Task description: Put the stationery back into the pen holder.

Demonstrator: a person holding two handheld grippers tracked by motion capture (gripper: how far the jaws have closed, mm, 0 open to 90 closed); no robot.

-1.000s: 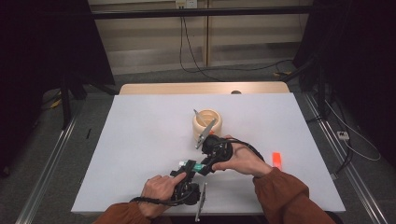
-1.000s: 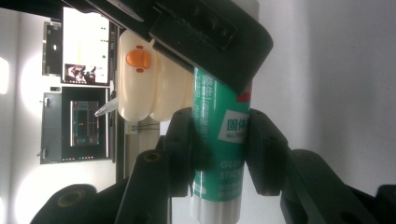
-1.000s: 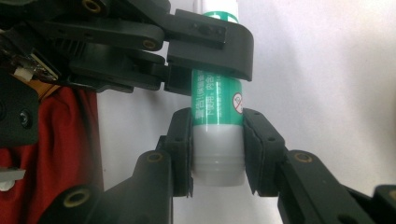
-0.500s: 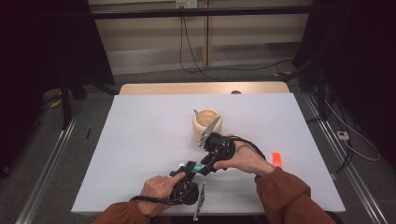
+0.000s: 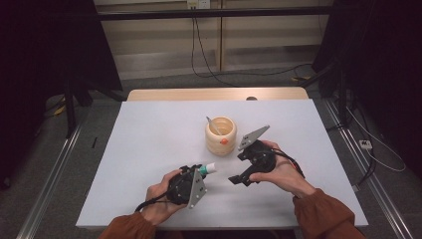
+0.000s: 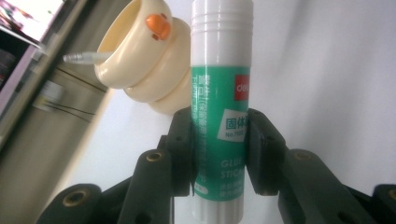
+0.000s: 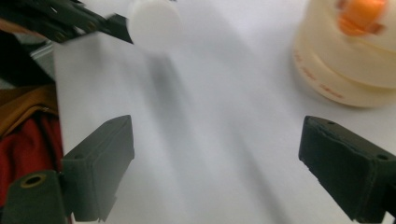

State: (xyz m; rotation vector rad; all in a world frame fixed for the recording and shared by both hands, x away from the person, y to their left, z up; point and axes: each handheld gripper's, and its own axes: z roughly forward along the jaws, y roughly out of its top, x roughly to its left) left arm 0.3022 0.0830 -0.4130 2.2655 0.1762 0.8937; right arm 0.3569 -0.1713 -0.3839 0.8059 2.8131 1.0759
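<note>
The glue stick [image 6: 219, 116] was the thing in hand, but the largest thing in sight was the white table [image 5: 149, 144], its pale wooden far edge at twelve o'clock in the high view. On it, a little past centre toward one o'clock, stood a cream, ringed pen cup [image 5: 220, 135] with an orange beak-like knob on its near side and a thin white stick leaning out of its mouth toward eleven o'clock. In the left gripper view the same cup [image 6: 140, 60] stood behind the glue stick at eleven o'clock, partly covered by it.

The right gripper [image 5: 238, 180] hung near the cup at about four o'clock from it, held in a hand [image 5: 278, 172] with a rust-coloured sleeve, its grey plate tilted up toward the cup. In the right gripper view its jaws stood wide apart with nothing but bare table between them, the cup [image 7: 345, 56] at one o'clock.

The left gripper [image 5: 203, 168] sat at six o'clock of the table, in the other hand [image 5: 159, 196]. Its jaws were clamped on the glue stick's green-labelled body, one pad on each side. The stick's white cap [image 5: 211, 168] pointed toward the right gripper, well short of the cup. That cap [image 7: 154, 21] showed blurred at eleven o'clock in the right gripper view.
</note>
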